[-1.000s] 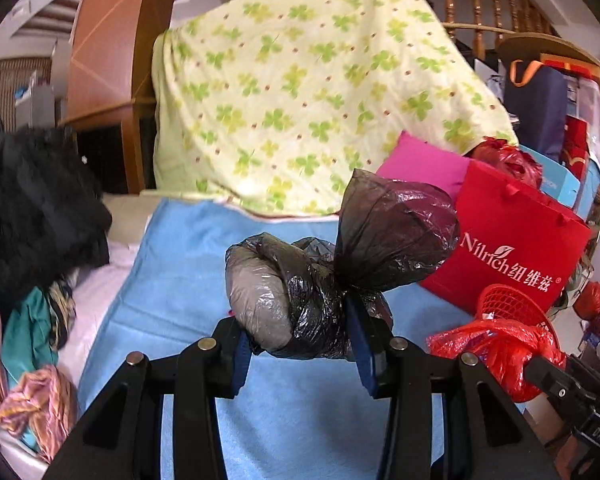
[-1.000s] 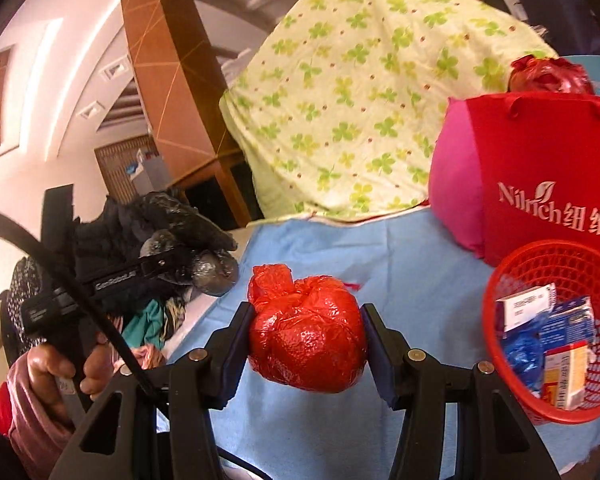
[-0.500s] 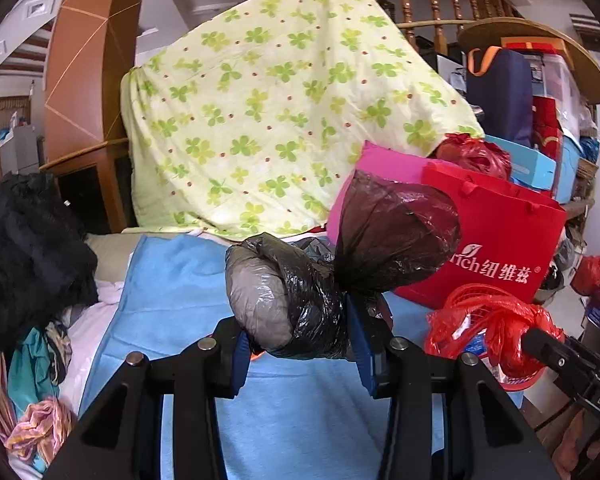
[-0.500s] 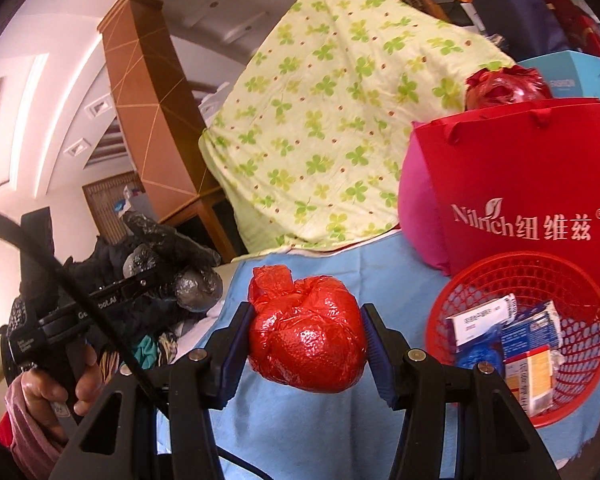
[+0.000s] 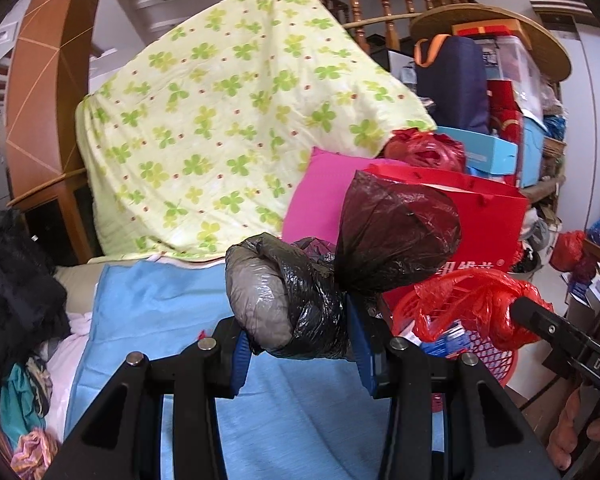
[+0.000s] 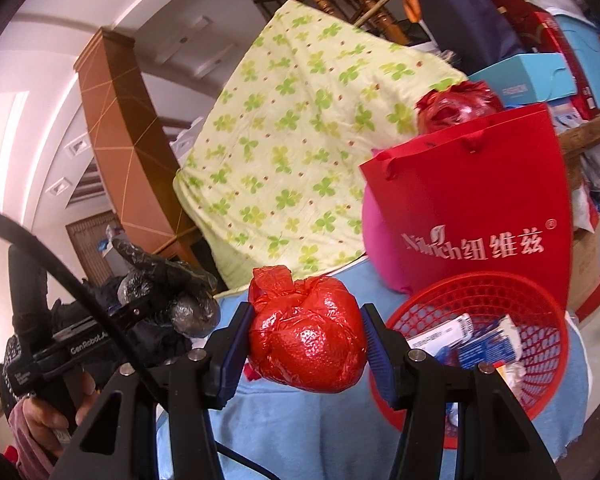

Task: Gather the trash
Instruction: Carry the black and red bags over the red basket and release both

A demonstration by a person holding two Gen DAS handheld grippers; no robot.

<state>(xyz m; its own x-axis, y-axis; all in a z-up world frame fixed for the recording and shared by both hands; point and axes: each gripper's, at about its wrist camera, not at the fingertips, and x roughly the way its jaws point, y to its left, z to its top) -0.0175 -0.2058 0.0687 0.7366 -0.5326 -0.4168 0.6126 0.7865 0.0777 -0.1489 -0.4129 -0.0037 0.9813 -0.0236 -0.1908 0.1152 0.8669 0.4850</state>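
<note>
My left gripper [image 5: 300, 344] is shut on a knotted black trash bag [image 5: 300, 296], held above the blue sheet [image 5: 148, 308]. My right gripper [image 6: 306, 354] is shut on a tied red trash bag [image 6: 306, 340], just left of a red mesh basket [image 6: 540, 292] holding small cartons and wrappers. In the left wrist view the red bag [image 5: 472, 304] hangs over the basket [image 5: 488, 356] at the right. In the right wrist view the left gripper with its black bag [image 6: 180, 296] is at the left.
A red paper shopping bag [image 6: 480, 208] and a pink cushion [image 5: 320, 196] stand behind the basket. A green clover-print quilt [image 5: 228, 128] leans at the back. Dark clothes [image 5: 12, 280] pile at the left. Stacked boxes and bags [image 5: 492, 92] fill the right.
Both grippers have moved to the right with their bags still held. The basket has come nearer to both, and the red bag now hangs over it in the left view.
</note>
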